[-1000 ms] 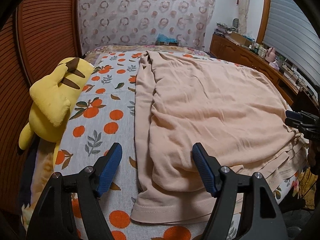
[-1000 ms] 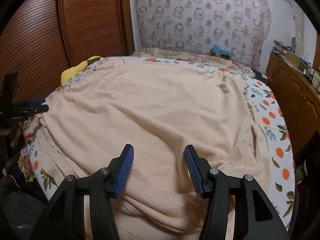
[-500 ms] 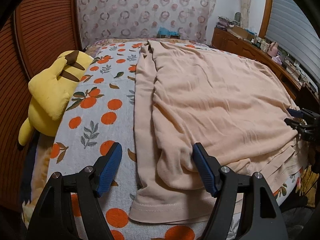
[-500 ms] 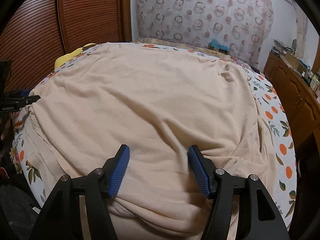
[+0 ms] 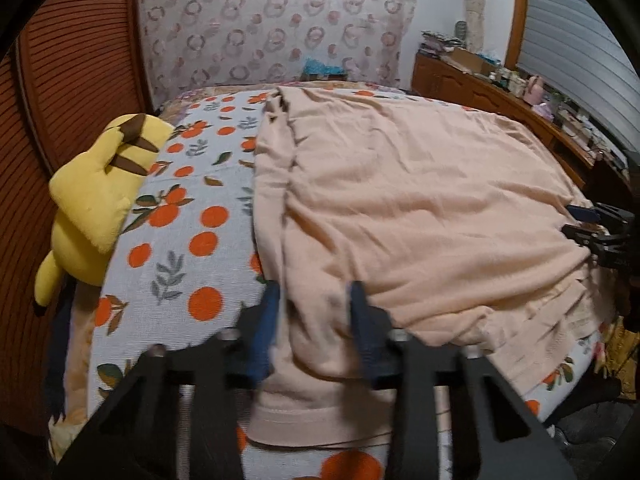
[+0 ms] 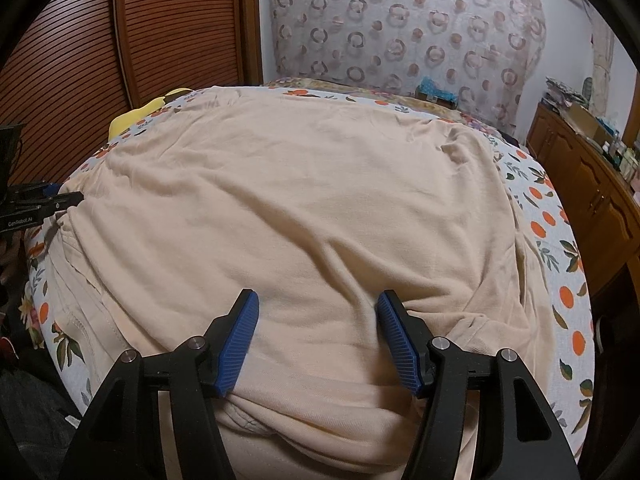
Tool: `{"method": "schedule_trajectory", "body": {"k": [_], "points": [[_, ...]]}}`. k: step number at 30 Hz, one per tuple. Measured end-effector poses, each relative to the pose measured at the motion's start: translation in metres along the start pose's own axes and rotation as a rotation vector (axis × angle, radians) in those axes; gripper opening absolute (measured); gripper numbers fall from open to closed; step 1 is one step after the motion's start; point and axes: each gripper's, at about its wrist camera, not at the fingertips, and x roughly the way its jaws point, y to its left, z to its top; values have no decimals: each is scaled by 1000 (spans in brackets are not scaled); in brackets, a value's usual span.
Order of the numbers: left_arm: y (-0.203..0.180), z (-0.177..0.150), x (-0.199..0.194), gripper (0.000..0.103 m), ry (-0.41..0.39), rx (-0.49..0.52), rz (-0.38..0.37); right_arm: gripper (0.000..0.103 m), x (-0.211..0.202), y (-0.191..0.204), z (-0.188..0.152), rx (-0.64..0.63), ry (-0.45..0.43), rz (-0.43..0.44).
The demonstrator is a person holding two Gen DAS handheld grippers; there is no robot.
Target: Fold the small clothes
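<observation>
A large peach garment [image 5: 420, 208] lies spread over the bed, with folds and a hem near the front edge; it also fills the right wrist view [image 6: 304, 208]. My left gripper [image 5: 316, 312] straddles a fold of the garment's near-left corner, its blurred blue pads partly closed with cloth between them. My right gripper [image 6: 316, 320] is open, its pads resting on or just above the garment's near edge. The right gripper shows at the far right of the left wrist view [image 5: 600, 232], and the left gripper shows at the left of the right wrist view [image 6: 36, 204].
The bed has an orange-print sheet [image 5: 188, 224]. A yellow plush toy [image 5: 96, 196] lies on its left edge beside a wooden slatted wall [image 5: 68, 60]. A wooden dresser [image 6: 588, 184] with clutter stands to the right. A patterned curtain [image 6: 400, 28] hangs behind.
My left gripper moved forward and right onto the garment corner and its jaws narrowed around the cloth. My right gripper moved slightly forward over the garment, still open.
</observation>
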Motion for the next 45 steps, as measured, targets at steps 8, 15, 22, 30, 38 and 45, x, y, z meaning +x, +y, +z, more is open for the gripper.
{"method": "schedule_trajectory", "body": {"k": [8,15,22,30,38,45], "points": [[-13,7,-6,10,-23,30,-66,64,0,0,0,-2,1,1],[-43,35,-24,10,-118,73,-144,64,-1,2,-1,1,1,1],[-77,68,-30,10,-173,101,-225,64,-7,-5,-1,29,-4,-12],[-139,98,-25,10,-193,190,-353,62,-50,-28,-10,78,-87,-89],[-206,121,-40,10,-200,279,-498,62,-102,-61,-34,166,-155,-160],[-246,124,-58,10,-179,333,-567,62,-124,-65,-48,206,-178,-184]]}}
